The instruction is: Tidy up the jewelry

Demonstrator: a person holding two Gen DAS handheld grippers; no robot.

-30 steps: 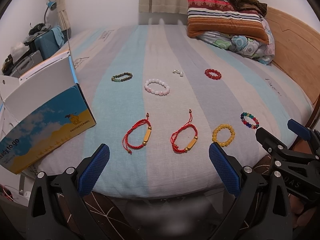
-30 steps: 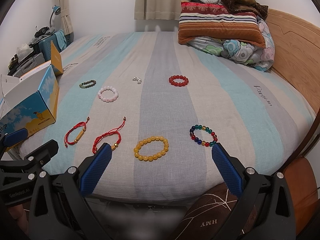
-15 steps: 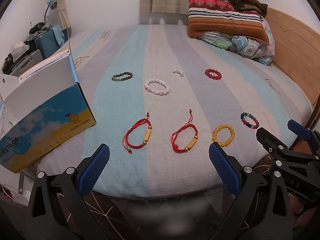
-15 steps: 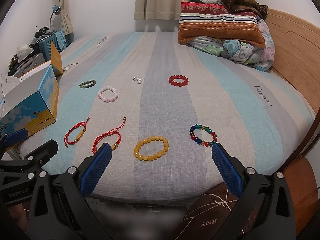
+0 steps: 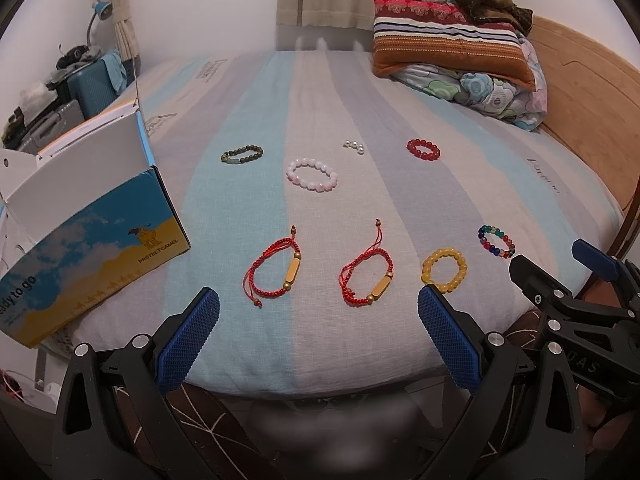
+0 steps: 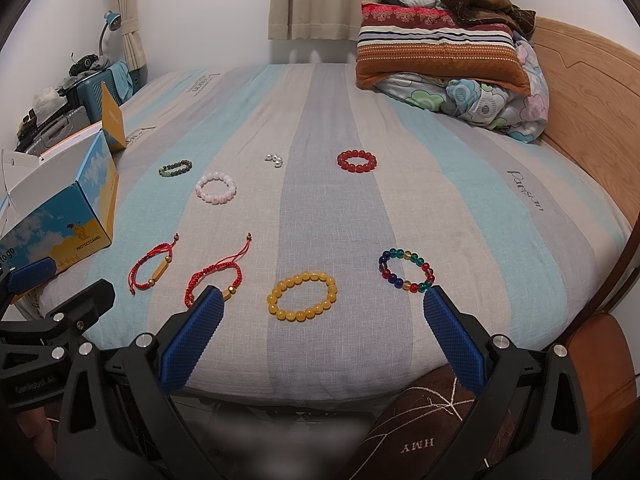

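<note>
Left claw (image 5: pixel 318 322) spread wide, empty, off bed edge; right claw (image 6: pixel 322 322) likewise, yellow bracelet (image 6: pixel 302 297) ahead.

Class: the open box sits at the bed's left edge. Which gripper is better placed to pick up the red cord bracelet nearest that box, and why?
Probably the left gripper: open, it faces that red cord bracelet, with the box on its side. The right gripper, also open, faces the yellow bead bracelet.

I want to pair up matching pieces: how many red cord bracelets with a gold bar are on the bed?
2. Both lie in the near row: one red cord bracelet nearer the open box, the other red cord bracelet just left of the yellow bead bracelet. None seems hidden.
</note>
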